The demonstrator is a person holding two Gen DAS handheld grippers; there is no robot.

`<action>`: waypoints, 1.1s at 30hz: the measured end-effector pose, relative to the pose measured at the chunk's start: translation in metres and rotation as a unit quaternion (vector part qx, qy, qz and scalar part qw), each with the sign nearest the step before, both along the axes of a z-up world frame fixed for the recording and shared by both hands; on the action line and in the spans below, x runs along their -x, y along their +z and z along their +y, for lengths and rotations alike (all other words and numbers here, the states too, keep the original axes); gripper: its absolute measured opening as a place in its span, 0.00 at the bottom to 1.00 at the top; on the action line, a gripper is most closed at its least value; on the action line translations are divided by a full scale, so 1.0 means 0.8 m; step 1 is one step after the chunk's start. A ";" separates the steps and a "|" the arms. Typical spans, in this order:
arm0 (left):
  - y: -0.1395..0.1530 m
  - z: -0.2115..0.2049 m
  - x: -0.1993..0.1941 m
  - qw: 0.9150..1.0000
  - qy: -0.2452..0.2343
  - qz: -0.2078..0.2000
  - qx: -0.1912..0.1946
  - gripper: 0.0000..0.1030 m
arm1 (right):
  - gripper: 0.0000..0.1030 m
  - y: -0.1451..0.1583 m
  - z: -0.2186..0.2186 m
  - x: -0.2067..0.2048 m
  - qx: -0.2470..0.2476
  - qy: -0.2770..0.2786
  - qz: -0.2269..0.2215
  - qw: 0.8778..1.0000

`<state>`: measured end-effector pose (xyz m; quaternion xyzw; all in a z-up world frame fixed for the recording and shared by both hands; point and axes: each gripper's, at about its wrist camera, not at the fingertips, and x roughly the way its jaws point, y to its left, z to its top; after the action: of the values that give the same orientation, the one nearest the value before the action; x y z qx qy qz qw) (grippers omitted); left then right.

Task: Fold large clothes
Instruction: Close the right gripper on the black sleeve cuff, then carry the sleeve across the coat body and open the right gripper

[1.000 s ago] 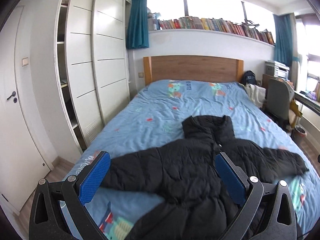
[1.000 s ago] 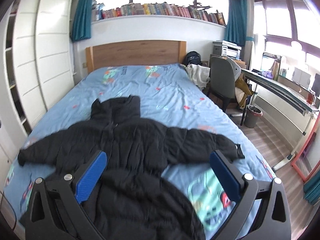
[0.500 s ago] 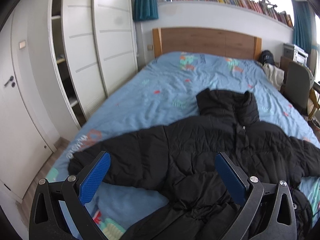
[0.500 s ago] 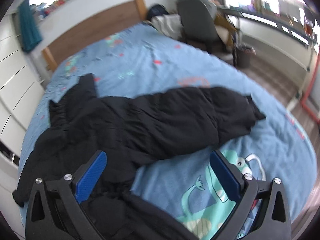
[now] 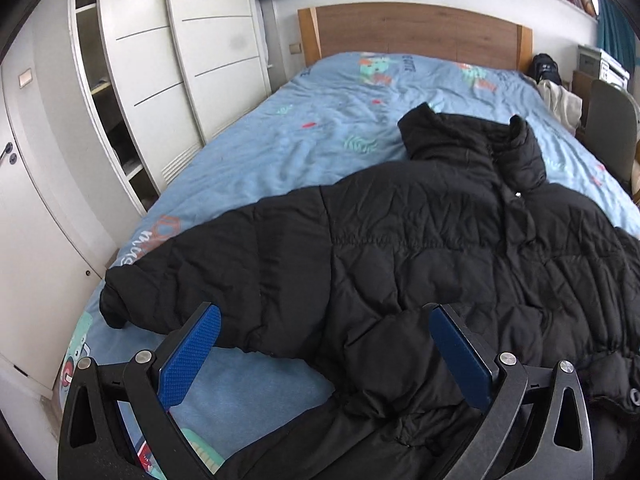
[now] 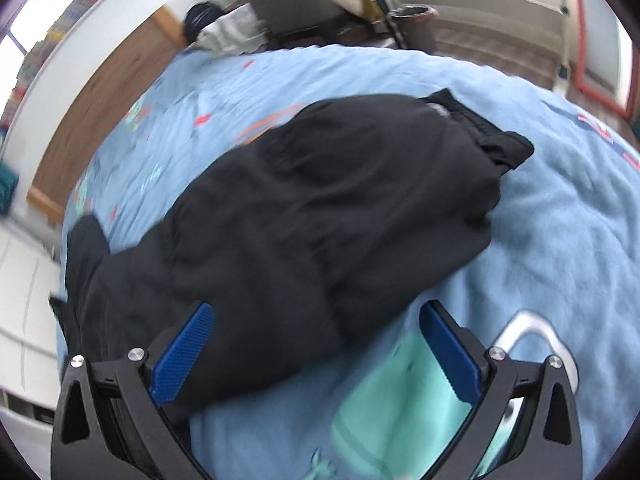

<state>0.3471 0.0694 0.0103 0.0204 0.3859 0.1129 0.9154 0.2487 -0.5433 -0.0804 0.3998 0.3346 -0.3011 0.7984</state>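
Note:
A black quilted puffer jacket lies face up on the blue bed, collar toward the headboard, sleeves spread out. My left gripper is open and empty, low over the jacket's left sleeve near the armpit. In the right wrist view my right gripper is open and empty, low over the right sleeve, whose cuff points to the bed's right edge. This view is blurred.
The blue printed bedspread covers the bed up to a wooden headboard. White wardrobe doors stand along the left side. A grey chair and a bin stand to the right of the bed.
Both grippers have dropped lower and closer to the jacket. The left has swung toward the left sleeve, the right toward the right sleeve. Both stay open.

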 end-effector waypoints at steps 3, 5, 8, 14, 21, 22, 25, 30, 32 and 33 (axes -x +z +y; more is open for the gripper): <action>-0.010 0.000 -0.006 1.000 0.002 0.007 -0.004 1.00 | 1.00 -0.009 -0.024 0.004 -0.019 -0.023 -0.026 0.999; -0.014 -0.001 -0.010 1.000 0.003 0.010 -0.006 1.00 | 1.00 -0.017 -0.042 0.004 -0.036 -0.038 -0.046 0.998; -0.018 -0.002 -0.014 1.000 0.002 0.014 -0.009 1.00 | 1.00 -0.030 -0.061 0.008 -0.056 -0.064 -0.079 0.993; -0.028 -0.008 -0.016 0.999 -0.008 0.025 -0.026 1.00 | 0.82 -0.038 -0.074 0.001 -0.048 -0.084 -0.096 0.991; -0.037 -0.006 -0.013 0.999 -0.002 0.037 -0.017 1.00 | 0.32 -0.024 -0.071 -0.012 -0.017 -0.063 -0.093 0.993; -0.037 -0.006 -0.011 0.999 -0.003 0.036 -0.017 1.00 | 0.25 -0.018 -0.066 -0.017 -0.003 -0.056 -0.090 0.994; -0.035 -0.006 -0.003 0.999 -0.006 0.035 -0.022 1.00 | 0.16 0.007 -0.053 -0.029 0.036 -0.040 -0.080 0.995; -0.029 0.002 0.009 0.999 -0.002 0.032 -0.014 1.00 | 0.13 0.059 -0.024 -0.048 0.088 -0.002 -0.088 0.992; -0.027 0.004 0.013 0.999 0.001 0.031 -0.011 1.00 | 0.13 0.080 -0.009 -0.058 0.107 0.021 -0.093 0.990; -0.025 0.007 0.016 1.000 0.003 0.030 -0.008 1.00 | 0.13 0.090 0.002 -0.063 0.115 0.034 -0.097 0.988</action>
<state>0.3345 0.0750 -0.0095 0.0296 0.4121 0.1184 0.9029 0.2993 -0.5421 -0.0085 0.3207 0.2318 -0.2697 0.8779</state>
